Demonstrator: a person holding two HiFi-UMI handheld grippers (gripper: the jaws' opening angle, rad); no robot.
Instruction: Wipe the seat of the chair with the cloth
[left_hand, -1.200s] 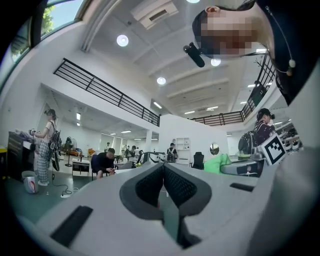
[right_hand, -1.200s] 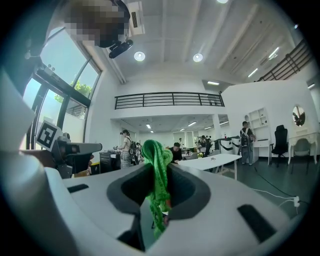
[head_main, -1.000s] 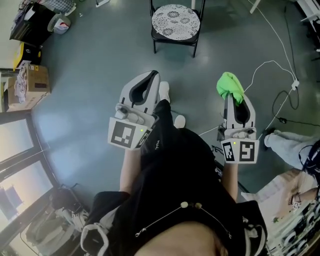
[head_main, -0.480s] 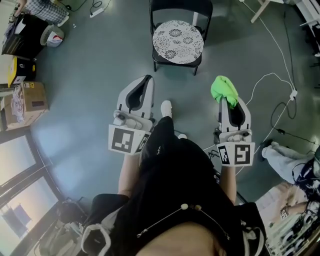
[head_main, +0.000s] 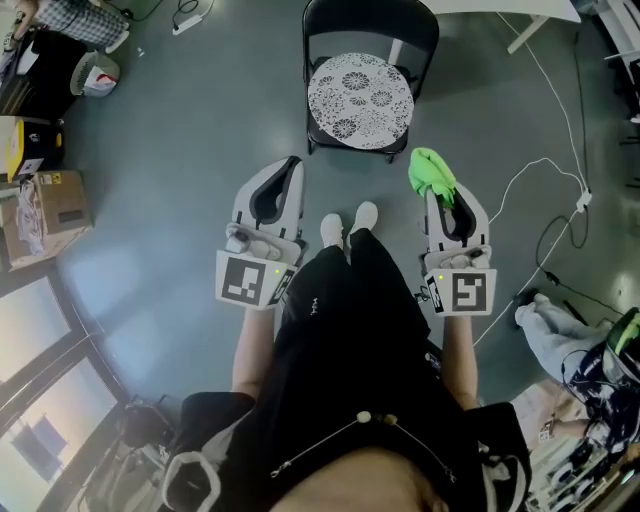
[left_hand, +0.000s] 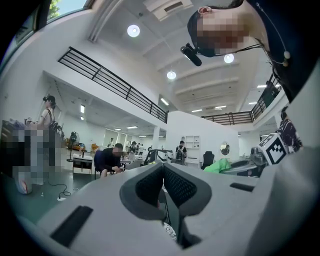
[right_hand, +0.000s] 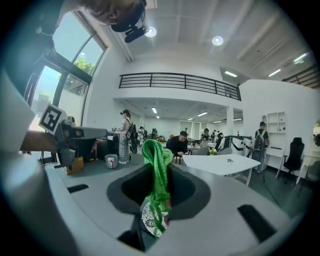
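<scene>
A black folding chair (head_main: 420, 30) with a round white patterned seat (head_main: 360, 98) stands on the grey floor ahead of me. My right gripper (head_main: 437, 192) is shut on a bright green cloth (head_main: 430, 176), held near the chair's front right corner; in the right gripper view the cloth (right_hand: 158, 172) hangs bunched between the jaws. My left gripper (head_main: 286, 172) hovers left of the chair's front, jaws closed together with nothing in them; in the left gripper view (left_hand: 163, 176) the pads meet.
White cables (head_main: 540, 165) trail over the floor at the right. Cardboard boxes (head_main: 45, 215) sit at the left edge. A white table leg (head_main: 525, 30) stands behind the chair. My shoes (head_main: 348, 222) are just before the chair.
I have stepped toward the chair; it now lies closer and lower in the head view. Both grippers moved forward with me, the green cloth still held in the right one.
</scene>
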